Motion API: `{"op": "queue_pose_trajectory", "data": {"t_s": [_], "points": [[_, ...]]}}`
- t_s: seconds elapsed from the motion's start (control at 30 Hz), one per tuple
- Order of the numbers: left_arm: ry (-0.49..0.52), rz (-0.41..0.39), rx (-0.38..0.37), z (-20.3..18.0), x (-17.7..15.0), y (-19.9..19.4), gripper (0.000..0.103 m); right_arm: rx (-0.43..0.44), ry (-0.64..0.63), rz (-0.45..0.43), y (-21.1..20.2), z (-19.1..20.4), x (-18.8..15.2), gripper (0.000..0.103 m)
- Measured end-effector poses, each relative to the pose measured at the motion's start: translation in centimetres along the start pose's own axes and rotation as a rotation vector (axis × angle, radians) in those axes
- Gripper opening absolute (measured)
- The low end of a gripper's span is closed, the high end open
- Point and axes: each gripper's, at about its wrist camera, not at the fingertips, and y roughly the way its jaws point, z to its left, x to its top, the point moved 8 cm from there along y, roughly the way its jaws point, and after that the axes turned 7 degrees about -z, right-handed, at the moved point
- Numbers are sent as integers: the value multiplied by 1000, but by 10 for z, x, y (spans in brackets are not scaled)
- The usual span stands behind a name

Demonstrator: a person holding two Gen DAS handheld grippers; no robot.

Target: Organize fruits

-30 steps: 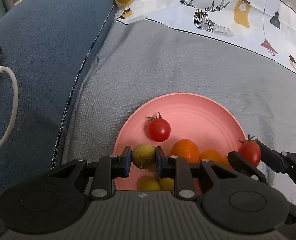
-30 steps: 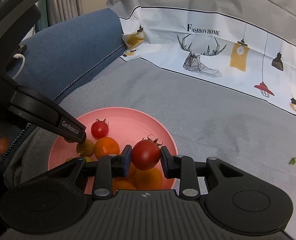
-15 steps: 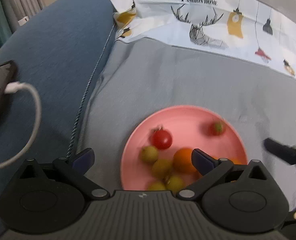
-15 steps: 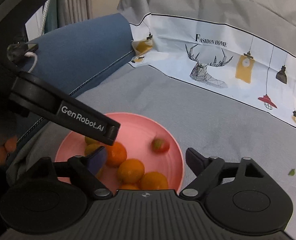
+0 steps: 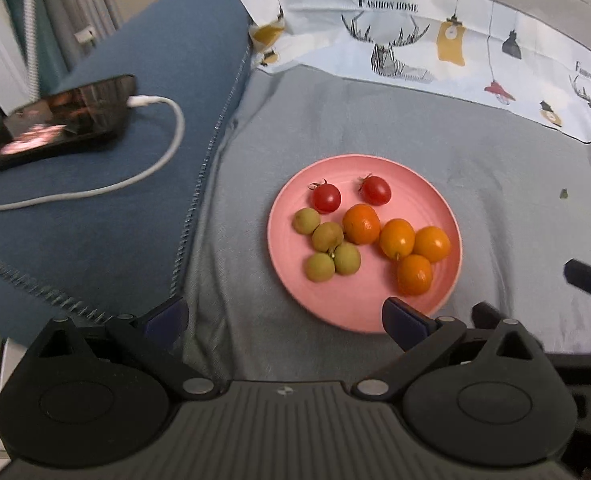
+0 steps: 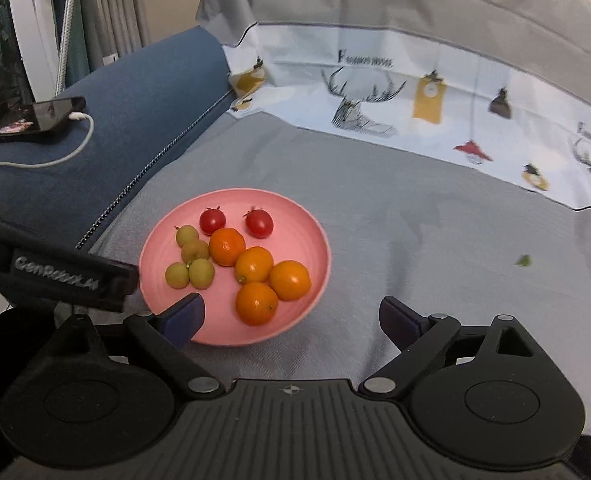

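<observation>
Gaping wide, left gripper (image 5: 285,318) and right gripper (image 6: 291,316) hold nothing.

A black smartphone (image 5: 61,114) with a white charging cable (image 5: 163,152) plugged in lies on the blue fabric cushion (image 5: 143,216). A white printed cloth (image 6: 435,108) (deer and lamps) lies behind; a small green scrap (image 6: 523,261), maybe a leaf, lies on the grey fabric cover (image 6: 375,200).

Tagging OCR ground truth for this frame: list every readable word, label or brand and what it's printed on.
"FASHION HOME" on the white printed cloth above the deer head, read in the left wrist view.
"GenRobot.AI" along the arm of the left tongs, blurred, in the right wrist view.
A second line of print at the cloth's right edge: too small and blurred to read.
Phone screen: glowing, nothing legible.
</observation>
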Motion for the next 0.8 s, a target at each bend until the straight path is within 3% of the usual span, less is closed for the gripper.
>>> {"op": "queue_pose_trajectory", "data": {"t_s": [0.33,0.8], "points": [[-24,-88,41,6,-15,-65,103,-46,-28,-98,-73,-4,-6,98],[-14,-139,28,-10,-31,-106,103,-57,-27,-186,-118,-5,-9,99]]}}
